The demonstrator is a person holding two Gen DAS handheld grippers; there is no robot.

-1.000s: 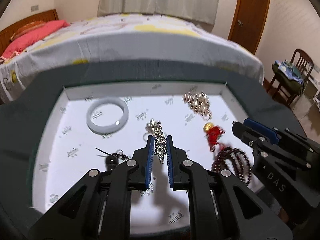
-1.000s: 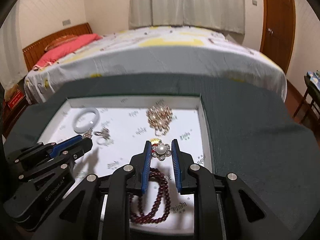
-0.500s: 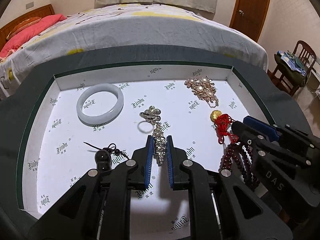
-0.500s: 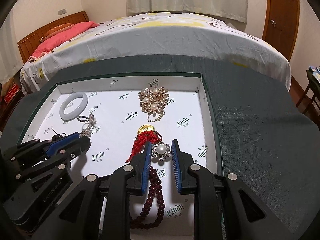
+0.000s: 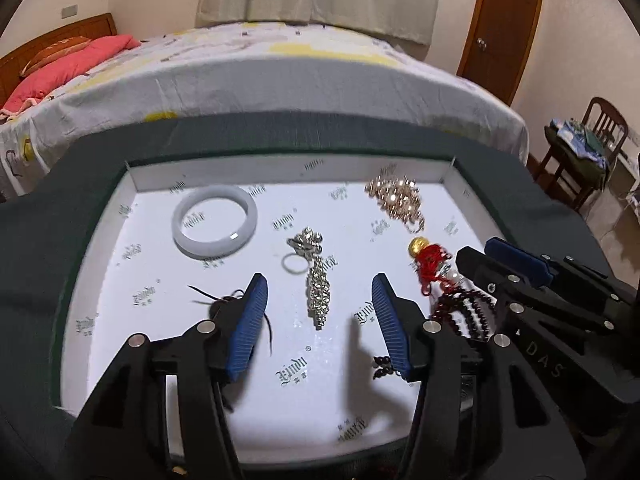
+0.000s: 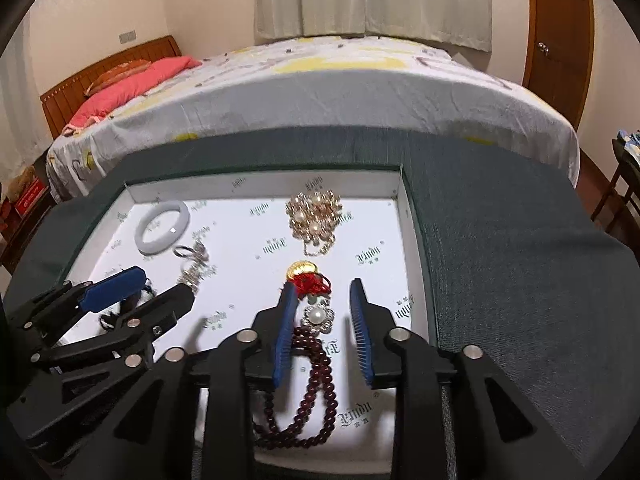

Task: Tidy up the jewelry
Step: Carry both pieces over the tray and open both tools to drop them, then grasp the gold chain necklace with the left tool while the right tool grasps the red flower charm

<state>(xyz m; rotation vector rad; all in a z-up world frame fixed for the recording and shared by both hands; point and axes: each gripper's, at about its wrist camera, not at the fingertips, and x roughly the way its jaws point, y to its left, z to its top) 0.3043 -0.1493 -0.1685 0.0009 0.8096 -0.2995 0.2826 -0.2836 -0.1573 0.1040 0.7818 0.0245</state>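
A white-lined tray of jewelry is seen over two handheld grippers. The left gripper is spread wide and holds nothing; a rhinestone pendant lies on the tray between its fingers, long axis pointing straight ahead. To the right, the right gripper is likewise released (nothing held), with a pearl flower brooch lying between its fingers atop dark red beads.
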